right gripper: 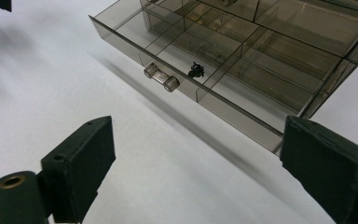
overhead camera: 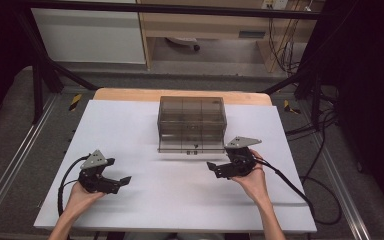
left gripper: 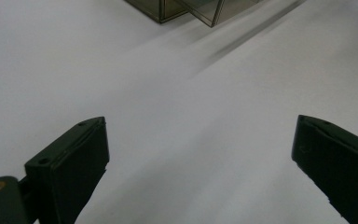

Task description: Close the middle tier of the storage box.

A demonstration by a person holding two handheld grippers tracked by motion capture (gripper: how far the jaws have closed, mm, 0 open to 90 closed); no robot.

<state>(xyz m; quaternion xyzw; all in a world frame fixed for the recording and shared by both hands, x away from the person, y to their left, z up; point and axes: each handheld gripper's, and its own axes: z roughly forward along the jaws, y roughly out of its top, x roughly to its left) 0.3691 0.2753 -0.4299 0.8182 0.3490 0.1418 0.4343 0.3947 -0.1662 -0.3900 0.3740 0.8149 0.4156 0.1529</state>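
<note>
Ahead of our right gripper [right gripper: 193,154], just beyond its two spread jaws, a smoky clear plastic drawer cabinet [overhead camera: 192,117] is standing on the white table [overhead camera: 145,200], and its lowest drawer [right gripper: 186,70] is sitting pulled out toward us. We are holding the jaws wide apart with nothing between them, only bare tabletop. The drawer's front wall is running slantwise across the gap between the jaws, near the right jaw's tip and well apart from the left one. A small clear bar handle [right gripper: 161,77] is sticking out of that front wall, above and between the jaws, nearer the left one. Right behind the handle, inside one of the drawer's divided compartments, a small black part [right gripper: 196,70] is lying; we cannot tell what it is.

In the high view we are keeping the right gripper [overhead camera: 215,168] just beside the drawer's right front corner, its jaws pointing left along the drawer front.

Our left gripper [left gripper: 200,154] is resting apart from the cabinet, its jaws likewise spread wide over bare table with nothing between them. Far ahead of those jaws, the cabinet's lower corner [left gripper: 186,11] is showing. In the high view the left gripper [overhead camera: 122,181] is pointing right, toward the table's middle.
</note>
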